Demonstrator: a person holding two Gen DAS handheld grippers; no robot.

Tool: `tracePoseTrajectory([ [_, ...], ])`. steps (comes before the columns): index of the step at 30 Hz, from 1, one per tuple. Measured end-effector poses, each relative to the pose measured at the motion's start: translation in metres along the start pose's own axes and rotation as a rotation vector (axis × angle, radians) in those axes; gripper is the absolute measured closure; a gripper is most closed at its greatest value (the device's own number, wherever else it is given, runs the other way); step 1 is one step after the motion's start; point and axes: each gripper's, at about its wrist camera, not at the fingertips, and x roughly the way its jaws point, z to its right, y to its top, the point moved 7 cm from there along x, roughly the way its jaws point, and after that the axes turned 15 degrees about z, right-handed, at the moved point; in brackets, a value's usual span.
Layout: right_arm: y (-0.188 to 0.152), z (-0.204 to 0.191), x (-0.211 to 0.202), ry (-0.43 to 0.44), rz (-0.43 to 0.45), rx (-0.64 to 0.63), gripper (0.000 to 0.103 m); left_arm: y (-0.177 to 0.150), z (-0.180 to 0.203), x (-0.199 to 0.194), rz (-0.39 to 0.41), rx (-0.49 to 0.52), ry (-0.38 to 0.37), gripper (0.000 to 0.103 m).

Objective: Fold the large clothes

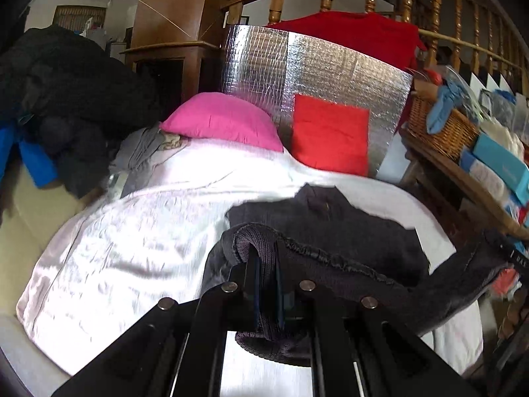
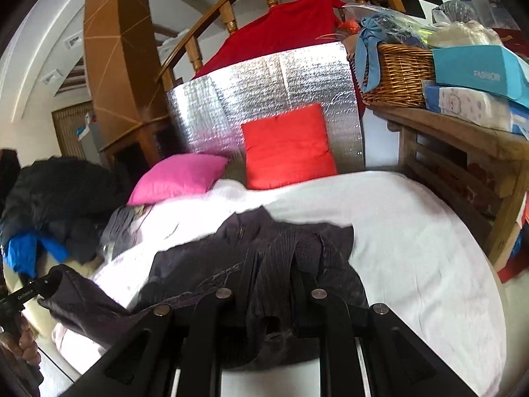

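Gripping one hem corner each, the left claw (image 1: 266,284) and right claw (image 2: 274,294) are clamped on the dark grey knitted garment (image 1: 330,228), which trails ahead onto the white-covered bed (image 1: 132,231); folding looks barely begun.

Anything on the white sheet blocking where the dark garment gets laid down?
Nothing visible does. Both grippers grip the dark garment; the white sheet ahead looks bare, with the pink pillow and red pillow at the far end.

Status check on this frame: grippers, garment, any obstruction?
Left gripper and right gripper both shut on dark knit garment. Hem lifted, the rest draped on white bedspread. Pink pillow and red pillow behind, clear.
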Motion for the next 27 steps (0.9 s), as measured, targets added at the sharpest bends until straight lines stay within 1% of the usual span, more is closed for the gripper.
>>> tracePoseTrajectory([
  [4,0.017,0.007,0.054,-0.017,0.011,0.014,0.087,0.022,-0.004,0.059,-0.020,-0.023,0.015,0.095],
  [9,0.028,0.010,0.131,-0.050,0.010,-0.010,0.087,0.033,-0.016,0.137,-0.064,-0.058,0.048,0.095],
  [12,0.026,0.011,0.178,-0.066,0.001,-0.027,0.087,0.031,-0.020,0.182,-0.097,-0.066,0.055,0.095],
  [15,0.016,0.014,0.224,-0.085,-0.025,-0.039,0.088,0.019,-0.022,0.225,-0.133,-0.048,0.085,0.095],
  [18,0.005,0.041,0.264,-0.125,-0.038,-0.050,0.089,0.003,-0.025,0.265,-0.176,-0.039,0.107,0.095],
  [20,0.001,0.063,0.286,-0.156,-0.037,-0.032,0.092,-0.008,-0.029,0.286,-0.193,-0.043,0.111,0.095],
  [22,-0.004,0.088,0.305,-0.184,-0.043,0.012,0.093,-0.015,-0.029,0.301,-0.194,-0.037,0.115,0.095],
  [25,-0.018,0.114,0.326,-0.185,-0.083,0.077,0.093,-0.026,-0.029,0.320,-0.211,-0.025,0.120,0.094],
  [26,-0.024,0.121,0.330,-0.182,-0.095,0.104,0.092,-0.029,-0.030,0.327,-0.220,-0.021,0.124,0.091],
  [27,-0.030,0.127,0.333,-0.172,-0.110,0.149,0.092,-0.034,-0.031,0.332,-0.231,-0.018,0.130,0.091],
])
